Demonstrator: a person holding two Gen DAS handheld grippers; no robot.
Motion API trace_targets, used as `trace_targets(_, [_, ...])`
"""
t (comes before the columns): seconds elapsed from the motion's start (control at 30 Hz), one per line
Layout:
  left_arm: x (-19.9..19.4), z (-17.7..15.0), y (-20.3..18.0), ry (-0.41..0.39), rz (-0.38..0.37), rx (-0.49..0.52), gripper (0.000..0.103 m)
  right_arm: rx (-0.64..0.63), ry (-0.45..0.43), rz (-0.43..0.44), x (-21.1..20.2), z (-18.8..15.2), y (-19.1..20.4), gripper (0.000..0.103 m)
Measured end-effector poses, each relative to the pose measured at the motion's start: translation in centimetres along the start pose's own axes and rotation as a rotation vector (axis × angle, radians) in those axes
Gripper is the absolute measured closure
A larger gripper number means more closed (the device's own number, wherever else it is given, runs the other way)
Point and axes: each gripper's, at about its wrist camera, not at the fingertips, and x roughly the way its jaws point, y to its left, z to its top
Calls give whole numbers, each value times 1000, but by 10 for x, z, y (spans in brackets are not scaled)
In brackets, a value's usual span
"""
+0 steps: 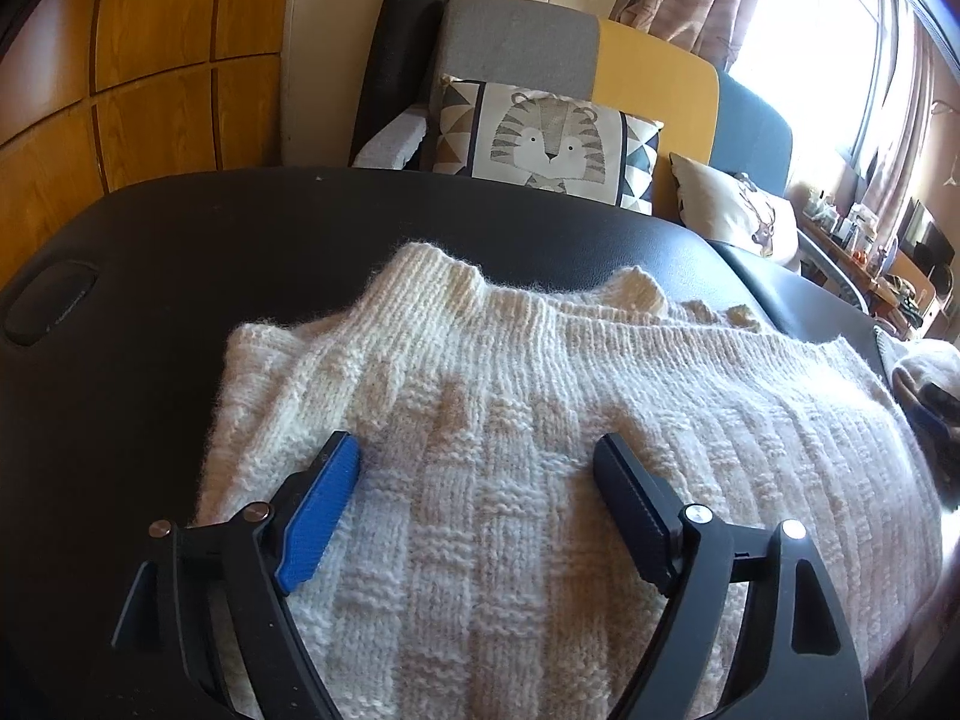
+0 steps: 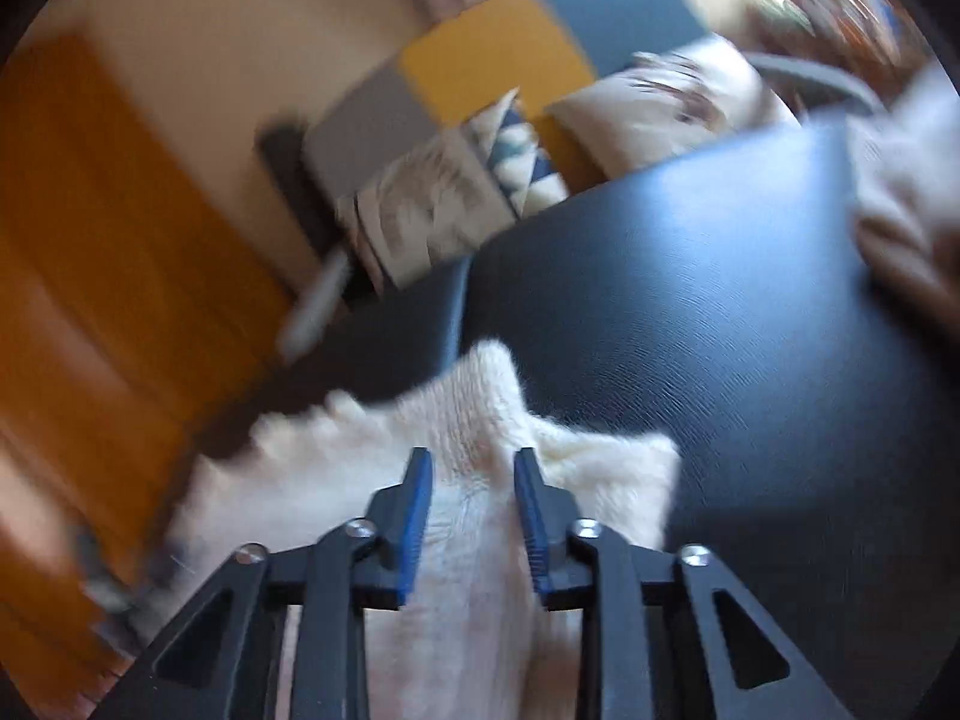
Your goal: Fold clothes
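Note:
A cream knitted sweater (image 1: 540,420) lies spread on a black padded table (image 1: 180,240), its ribbed hem bunched toward the far side. My left gripper (image 1: 475,441) hovers over the sweater's near left part, open wide with nothing between the blue pad and the black one. The right wrist view is blurred by motion. There the right gripper (image 2: 473,455) is over a corner of the sweater (image 2: 600,468), jaws partly apart. A raised fold of the knit runs up between the blue pads (image 2: 420,510), which do not visibly press on it.
Behind the table (image 2: 690,300) stands a grey, yellow and blue sofa with a tiger cushion (image 1: 546,141). Wooden wardrobe doors (image 1: 120,60) fill the left. More pale cloth lies at the table's right end (image 1: 924,372) (image 2: 900,210). A cluttered shelf (image 1: 870,240) sits under the window.

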Motion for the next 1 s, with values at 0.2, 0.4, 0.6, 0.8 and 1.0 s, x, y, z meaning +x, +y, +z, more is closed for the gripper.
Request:
trace_targets(0.2, [0,0,0,-1,-4,-1,20,196,64,-40,-38,-19,-44,47])
trace_targets(0.4, [0,-1,0,-1,-2,0,20,328,127,56,-45,-37,-67,37])
trace_targets(0.6, [0,-1,0,-2,-1,1,20,243,274,143,-12,-42,-38,35])
trace_targets(0.8, [0,-2,-1,-2,1,1,20,121,187,74,1,-54,-14,35])
trace_targets(1.0, [0,-2,-1,-2,-1,1,20,78,123,80,-1,-63,-10,33])
